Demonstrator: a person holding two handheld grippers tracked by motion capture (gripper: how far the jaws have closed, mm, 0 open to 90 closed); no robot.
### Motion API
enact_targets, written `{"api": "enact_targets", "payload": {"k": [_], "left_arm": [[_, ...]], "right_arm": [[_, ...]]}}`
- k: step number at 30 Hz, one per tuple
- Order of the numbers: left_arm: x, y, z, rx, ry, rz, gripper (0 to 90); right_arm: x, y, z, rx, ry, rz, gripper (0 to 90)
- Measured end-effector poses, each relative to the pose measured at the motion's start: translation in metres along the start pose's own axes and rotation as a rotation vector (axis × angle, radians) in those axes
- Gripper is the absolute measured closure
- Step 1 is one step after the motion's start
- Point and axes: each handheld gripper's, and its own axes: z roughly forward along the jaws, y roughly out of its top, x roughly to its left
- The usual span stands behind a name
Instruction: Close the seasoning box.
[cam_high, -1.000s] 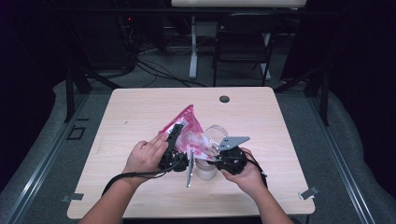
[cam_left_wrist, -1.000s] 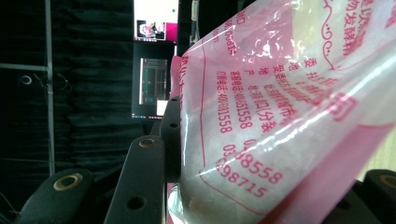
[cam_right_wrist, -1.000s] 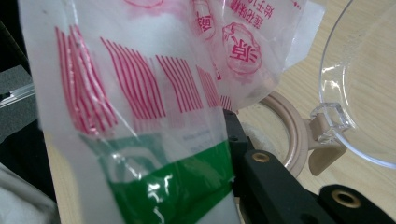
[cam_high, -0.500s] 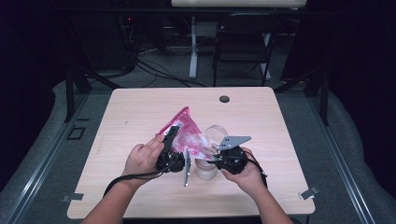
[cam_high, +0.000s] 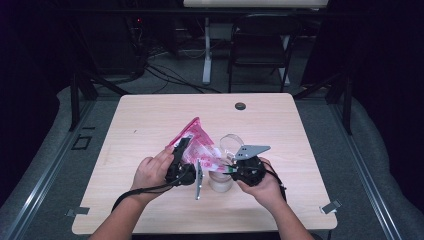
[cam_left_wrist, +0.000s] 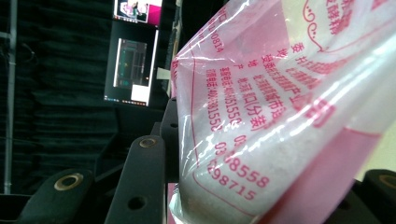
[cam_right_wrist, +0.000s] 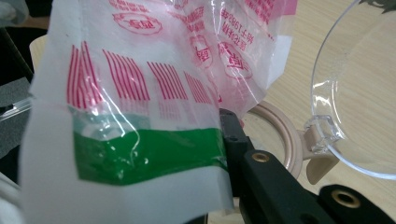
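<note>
A pink and white printed plastic bag with white grains inside is held tilted above the table between both grippers. My left gripper is shut on the bag's lower part, which bulges between its jaws in the left gripper view as bag. My right gripper is shut on the bag's edge, by a green stripe; one finger shows beside it. Under the bag stands a small beige container with its clear hinged lid open, also seen as lid and rim.
The light wooden table has a small dark round disc near its far edge. A chair and cables stand behind the table on dark floor. Cables trail from both grippers toward the near edge.
The bag's top corner has swung slightly to the left. Both hands stay almost where they were, still gripping the bag.
</note>
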Motion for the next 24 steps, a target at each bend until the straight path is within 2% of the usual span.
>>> {"api": "enact_targets", "payload": {"k": [9, 14, 22, 24], "left_arm": [[-0.010, -0.007, 0.002, 0.016, -0.037, -0.069, 66.8], [-0.015, -0.008, 0.001, 0.032, -0.059, -0.124, 66.9], [-0.020, -0.011, 0.001, 0.038, -0.078, -0.164, 67.0], [-0.020, -0.011, 0.001, 0.036, -0.090, -0.196, 67.0]], "right_arm": [[0.001, 0.001, 0.001, -0.003, 0.001, -0.005, 90.0], [0.002, 0.001, 0.001, -0.010, -0.004, -0.005, 90.0], [0.002, 0.001, 0.000, -0.011, -0.008, -0.005, 90.0], [0.003, 0.002, 0.000, -0.011, -0.009, -0.007, 90.0]]}}
